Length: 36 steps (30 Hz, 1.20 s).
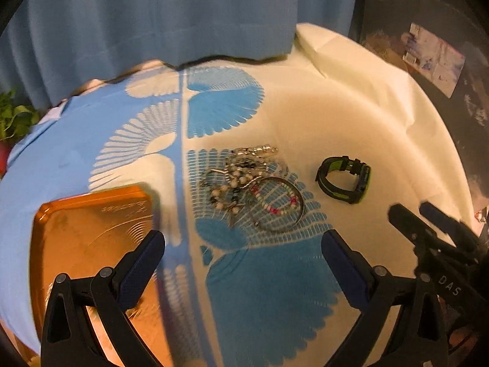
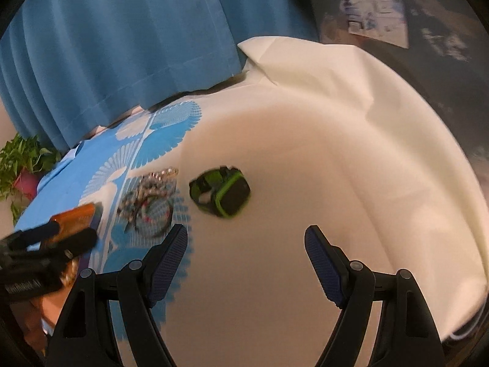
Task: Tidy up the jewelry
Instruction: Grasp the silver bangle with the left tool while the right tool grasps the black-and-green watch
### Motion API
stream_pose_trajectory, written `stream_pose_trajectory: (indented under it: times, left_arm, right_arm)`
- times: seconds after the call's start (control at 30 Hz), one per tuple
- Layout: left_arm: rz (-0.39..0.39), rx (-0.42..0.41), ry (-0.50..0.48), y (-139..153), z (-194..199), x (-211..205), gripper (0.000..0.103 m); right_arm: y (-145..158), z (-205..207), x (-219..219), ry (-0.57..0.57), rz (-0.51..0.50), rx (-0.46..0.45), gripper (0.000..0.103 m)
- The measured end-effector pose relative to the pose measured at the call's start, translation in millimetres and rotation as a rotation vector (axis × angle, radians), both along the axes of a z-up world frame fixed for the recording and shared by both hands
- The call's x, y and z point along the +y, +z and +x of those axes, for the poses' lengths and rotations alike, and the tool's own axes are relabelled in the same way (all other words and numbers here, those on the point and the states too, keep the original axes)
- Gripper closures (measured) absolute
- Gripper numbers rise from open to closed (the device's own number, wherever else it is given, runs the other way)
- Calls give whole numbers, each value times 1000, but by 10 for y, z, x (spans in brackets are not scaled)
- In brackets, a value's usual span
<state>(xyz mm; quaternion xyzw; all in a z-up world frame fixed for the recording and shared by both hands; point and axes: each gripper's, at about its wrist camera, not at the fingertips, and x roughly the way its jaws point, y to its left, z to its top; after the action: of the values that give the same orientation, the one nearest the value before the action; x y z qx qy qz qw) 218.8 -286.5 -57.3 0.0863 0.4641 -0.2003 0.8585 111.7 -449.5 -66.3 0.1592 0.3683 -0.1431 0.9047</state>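
Two grippers are in your hands, both tilted downward over the counter. Your left gripper (image 1: 243, 241) has its fingers spread wide with nothing between them, hanging above the blue print just in front of the jewelry pile (image 1: 249, 188). Your right gripper (image 2: 246, 244) also has its fingers well apart and empty, over bare cream cloth, with the green-and-black watch (image 2: 220, 194) ahead of it.

The pile is a tangle: a metal bangle (image 1: 282, 205), white beads and a red-and-white beaded strand can be picked out, but the separate pieces are hard to tell apart. The watch lies just to the right of the pile, apart from it, its strap closed in a loop. An orange translucent tray (image 1: 88, 229) sits left of the pile; your left finger and the lower edge of the view cut it off. Both views are blurred, the right wrist view more so.

A tablecloth (image 1: 351, 116), cream with blue fan shapes, covers the counter. Behind it hangs a blue curtain (image 1: 159, 18). A green potted plant (image 2: 23, 165) stands at far left, and a dark area with a printed sheet (image 2: 374, 9) lies to the right.
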Motion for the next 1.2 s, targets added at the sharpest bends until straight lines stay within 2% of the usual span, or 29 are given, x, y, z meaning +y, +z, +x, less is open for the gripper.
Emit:
stream_pose_trajectory:
  times: [0.1,0.33,0.7,0.87,1.0,1.07,1.1,1.13,1.17,1.2]
  left_arm:
    - [5,45,-18,-146,114,-91,2]
    - [18,87,0,-357,289,-132,2]
    - [17,167,-42,-526,397,-262,3]
    - [50,163,-103,-574,387,-419,3]
    - [52,169,-74,-613,484,-483,3]
    - [48,157,-50,-601,515,-469,13]
    - [38,134,-44,-568,509,-453,35]
    - [28,123,-60,-534,492,-452,45]
    - [43,121,-67,-523,481,-453,45]
    - [54,124,-78,-518,466,-446,46]
  right_arm:
    - [-96,212,-3,51,-25,24,24]
    - [-351,547,-30,106,-51,77,24]
    - [-490,824,-14,179,-110,120,22]
    - [-493,975,-56,237,-191,142,18]
    - [-521,1124,-127,271,-197,172,17]
    - [-546,1160,-142,283,-199,183,17]
    - [-548,1148,-142,287,-197,174,19]
    - [-546,1134,-145,302,-187,165,31]
    - [-524,1100,-138,317,-183,141,44]
    - [-506,1080,-131,310,-198,139,51]
